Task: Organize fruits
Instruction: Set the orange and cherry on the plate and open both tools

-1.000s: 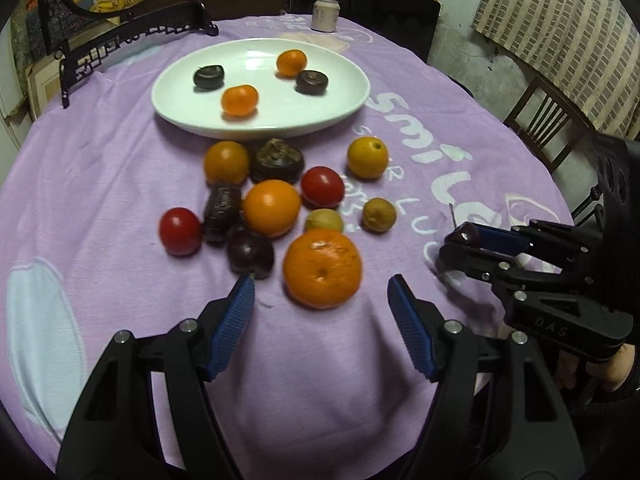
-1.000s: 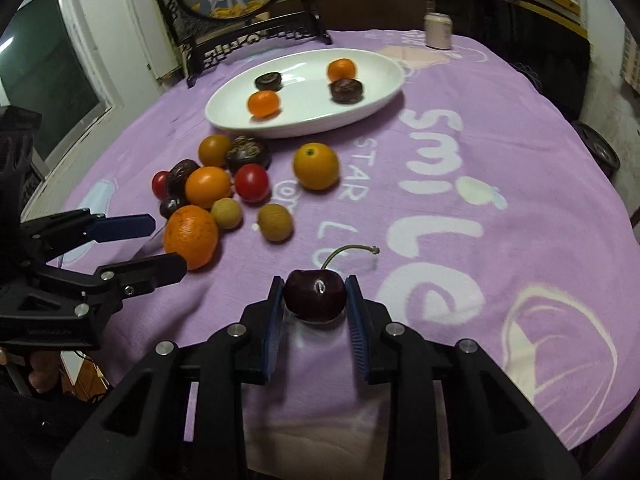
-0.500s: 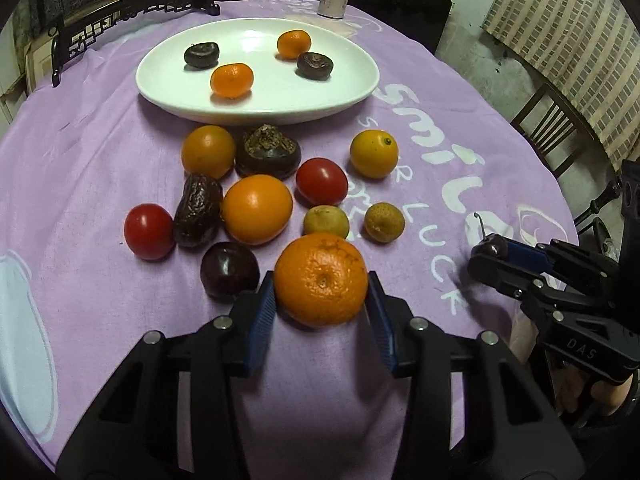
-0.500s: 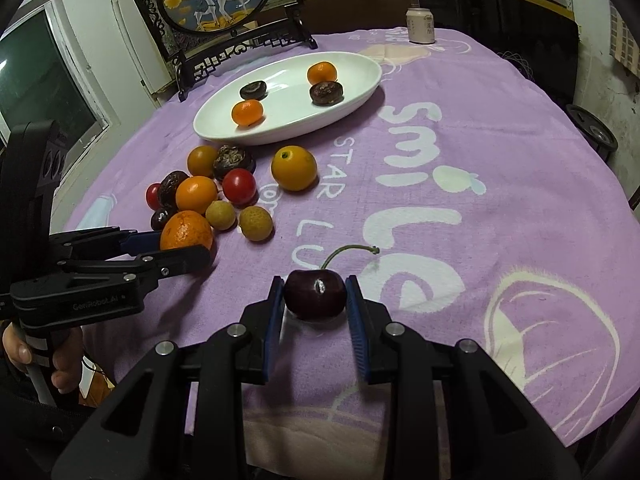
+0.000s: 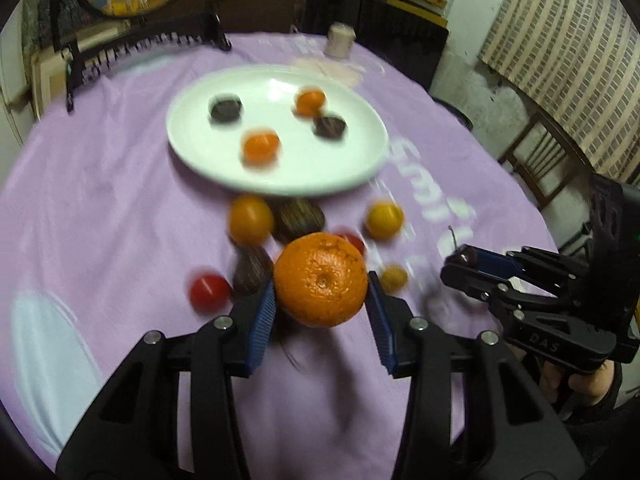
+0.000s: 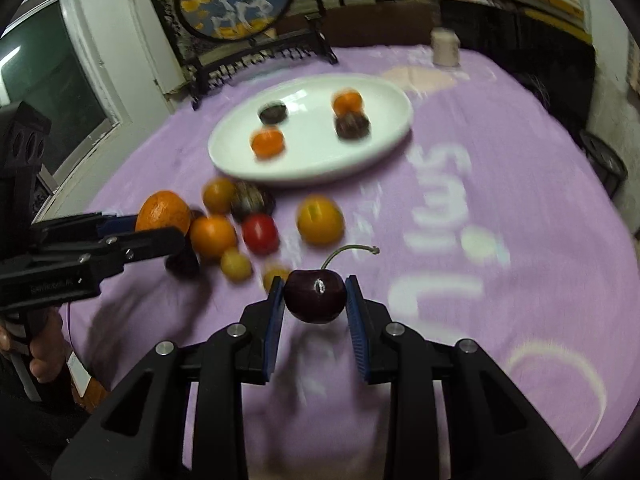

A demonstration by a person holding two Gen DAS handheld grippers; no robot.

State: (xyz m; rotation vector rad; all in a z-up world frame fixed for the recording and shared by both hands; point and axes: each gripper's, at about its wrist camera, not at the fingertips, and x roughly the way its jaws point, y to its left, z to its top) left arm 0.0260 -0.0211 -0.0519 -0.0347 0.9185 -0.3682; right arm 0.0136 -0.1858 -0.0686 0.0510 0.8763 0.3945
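Two fruits are in my grip at once: the left tool (image 5: 321, 309) is clamped on the big orange (image 5: 321, 280), its blue pads pressed to either side, and the right tool (image 6: 315, 307) is pinched narrow on a dark cherry (image 6: 315, 296) with its stem (image 6: 352, 250) arching up and free. I hold each across its widest part so that neither can roll out, and both look to be clear of the purple cloth (image 5: 120, 208) — though the blur makes the gap under them hard to judge.

My target, I take it, is the white plate (image 5: 192, 148) further up the desk, which already carries two small orange fruits and two dark ones. Bare space shows along its near edge, so there is room for both loads.

Between my tools and the plate sits the loose cluster — a red tomato (image 5: 209, 292), a yellow-orange fruit (image 5: 384, 221), a dark wrinkled one (image 5: 300, 219) and several more, close together. They lie right on the path, so I would carry high over them, not through. A pale cup (image 5: 339, 42) and a black carved stand (image 5: 140, 46) sit beyond the plate, well out of the way.
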